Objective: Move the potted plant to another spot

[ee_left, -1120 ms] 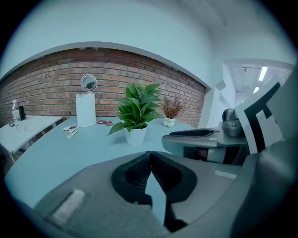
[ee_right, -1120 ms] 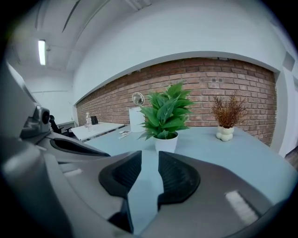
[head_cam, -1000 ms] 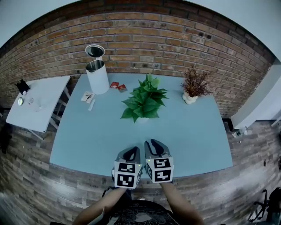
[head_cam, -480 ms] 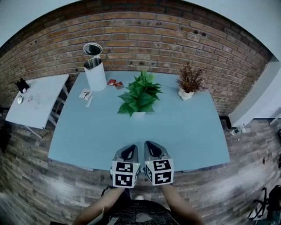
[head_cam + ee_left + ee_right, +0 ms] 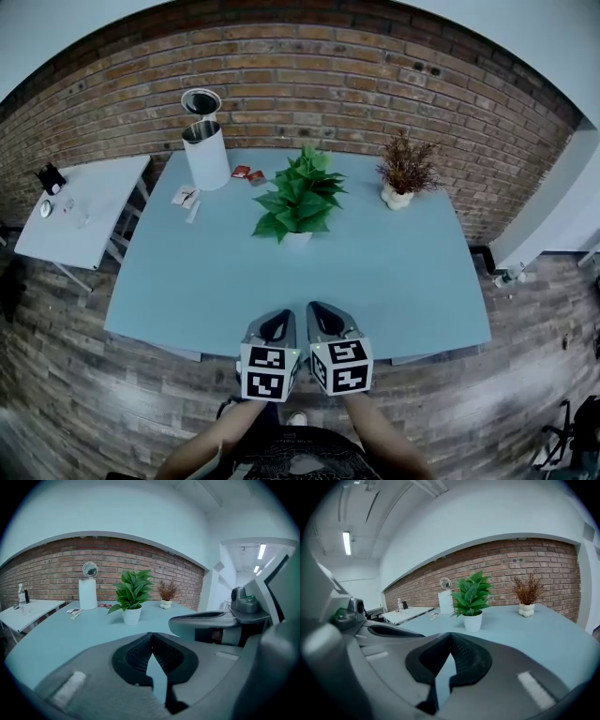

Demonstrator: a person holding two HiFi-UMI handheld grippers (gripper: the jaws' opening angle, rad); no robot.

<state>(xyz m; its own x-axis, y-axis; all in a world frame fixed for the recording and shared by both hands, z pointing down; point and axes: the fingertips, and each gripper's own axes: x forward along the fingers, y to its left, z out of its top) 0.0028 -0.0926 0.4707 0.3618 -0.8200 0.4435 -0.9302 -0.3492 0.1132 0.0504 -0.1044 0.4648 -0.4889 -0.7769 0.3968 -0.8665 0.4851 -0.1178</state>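
The potted plant, broad green leaves in a white pot, stands upright in the middle of the far half of the light blue table. It also shows in the left gripper view as the potted plant and in the right gripper view as the potted plant. My left gripper and right gripper hover side by side over the table's near edge, well short of the plant. In their own views the left gripper and right gripper are both shut with nothing held.
A white cylinder container with a round mirror behind it stands at the back left. Small red packets and white slips lie near it. A dried brown plant sits back right. A white side table stands left.
Both grippers have drawn back a little toward the table's near edge, still side by side. The plant has not moved on the table.
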